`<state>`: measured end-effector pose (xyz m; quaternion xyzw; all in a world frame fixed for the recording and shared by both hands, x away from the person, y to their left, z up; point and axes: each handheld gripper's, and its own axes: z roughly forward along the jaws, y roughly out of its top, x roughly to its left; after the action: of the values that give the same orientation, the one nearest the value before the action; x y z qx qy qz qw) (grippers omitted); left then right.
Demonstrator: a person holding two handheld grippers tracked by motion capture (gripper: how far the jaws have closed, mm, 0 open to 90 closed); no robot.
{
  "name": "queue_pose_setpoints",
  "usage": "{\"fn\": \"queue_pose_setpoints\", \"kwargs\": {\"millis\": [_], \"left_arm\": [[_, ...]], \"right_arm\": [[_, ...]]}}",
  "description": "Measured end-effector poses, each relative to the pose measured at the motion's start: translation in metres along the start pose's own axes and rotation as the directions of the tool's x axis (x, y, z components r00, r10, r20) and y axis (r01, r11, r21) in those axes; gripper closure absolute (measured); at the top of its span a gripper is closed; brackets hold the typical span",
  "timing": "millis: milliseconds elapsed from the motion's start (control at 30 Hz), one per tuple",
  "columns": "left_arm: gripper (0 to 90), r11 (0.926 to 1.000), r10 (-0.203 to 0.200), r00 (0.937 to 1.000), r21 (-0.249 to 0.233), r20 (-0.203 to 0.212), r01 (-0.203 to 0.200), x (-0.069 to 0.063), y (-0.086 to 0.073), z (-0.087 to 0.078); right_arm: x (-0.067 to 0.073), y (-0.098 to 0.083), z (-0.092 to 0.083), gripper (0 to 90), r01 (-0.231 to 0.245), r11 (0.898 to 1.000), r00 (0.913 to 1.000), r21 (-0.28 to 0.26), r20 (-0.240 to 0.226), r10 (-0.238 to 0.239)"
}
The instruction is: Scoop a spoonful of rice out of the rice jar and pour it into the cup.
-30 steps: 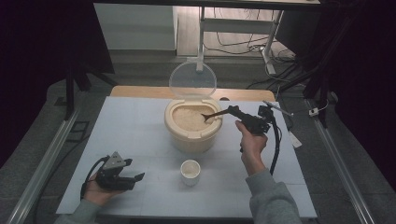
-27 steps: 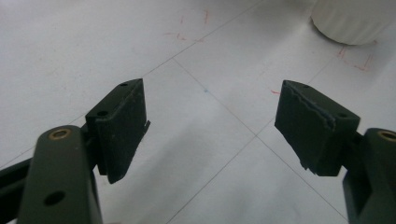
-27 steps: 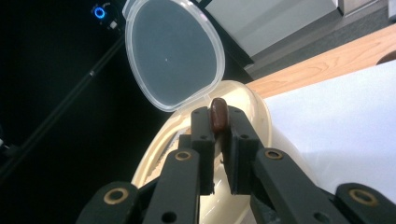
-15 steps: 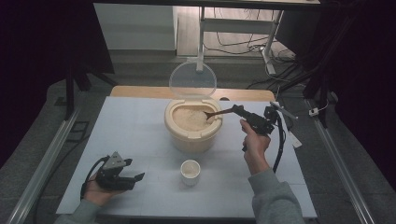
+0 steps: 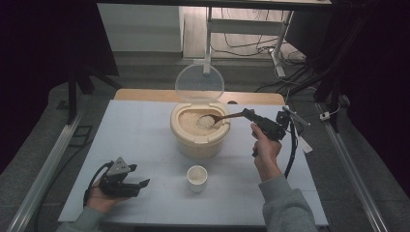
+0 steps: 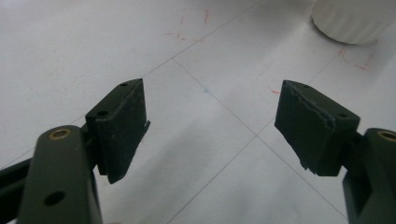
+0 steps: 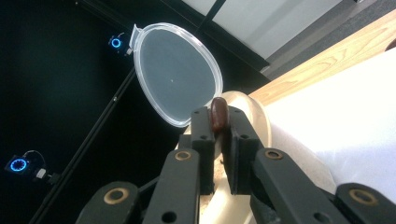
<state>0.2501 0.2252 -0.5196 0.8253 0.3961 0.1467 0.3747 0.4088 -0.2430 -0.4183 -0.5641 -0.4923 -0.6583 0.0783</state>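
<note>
Right gripper (image 5: 247,114), clamped on the handle of the wooden spoon (image 5: 227,116): in my high view I see the jaws closed on the handle's end, with the spoon reaching out level to the left over the open rice container (image 5: 199,129). The spoon's bowl, heaped with white rice (image 5: 189,123), sits above the rice surface near the container's right side. From my right gripper view (image 7: 218,122) the brown end of the handle (image 7: 218,114) stands pinched between the two black pads, and beyond it I make out the container's cream rim (image 7: 250,109) and its clear lid (image 7: 176,79) hinged upright at the back.

The container stands at the middle of the counter (image 5: 145,130), toward the far edge. Its lid (image 5: 199,83) rises behind it, tilted back. A small white cup (image 5: 197,178) stands nearer to me, just in front of the container and apart from it; it holds something pale, which I cannot identify for certain.

The right hand (image 5: 265,147) grips its tool from below, the cable looping down to the right.

Left gripper (image 5: 138,184): it rests low at the near left of the counter, held in the left hand (image 5: 99,197), well apart from the cup and the container. In my left gripper view (image 6: 210,126) its jaws stand wide apart with nothing between them, over bare white counter marked with thin lines; the ribbed base of the cup (image 6: 355,21) shows at the upper right.
</note>
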Motion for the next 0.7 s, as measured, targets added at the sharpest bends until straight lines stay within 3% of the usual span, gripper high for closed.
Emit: {"fn": "queue_pose_setpoints", "kwargs": {"millis": [700], "left_arm": [[24.8, 1.0, 0.004, 1.0, 0.001, -0.001, -0.004, -0.0002, 0.0003, 0.0002]], "right_arm": [[0.0038, 0.0034, -0.007, 82.9, -0.018, 1.0, 0.9993, -0.009, -0.032, 0.017]]}}
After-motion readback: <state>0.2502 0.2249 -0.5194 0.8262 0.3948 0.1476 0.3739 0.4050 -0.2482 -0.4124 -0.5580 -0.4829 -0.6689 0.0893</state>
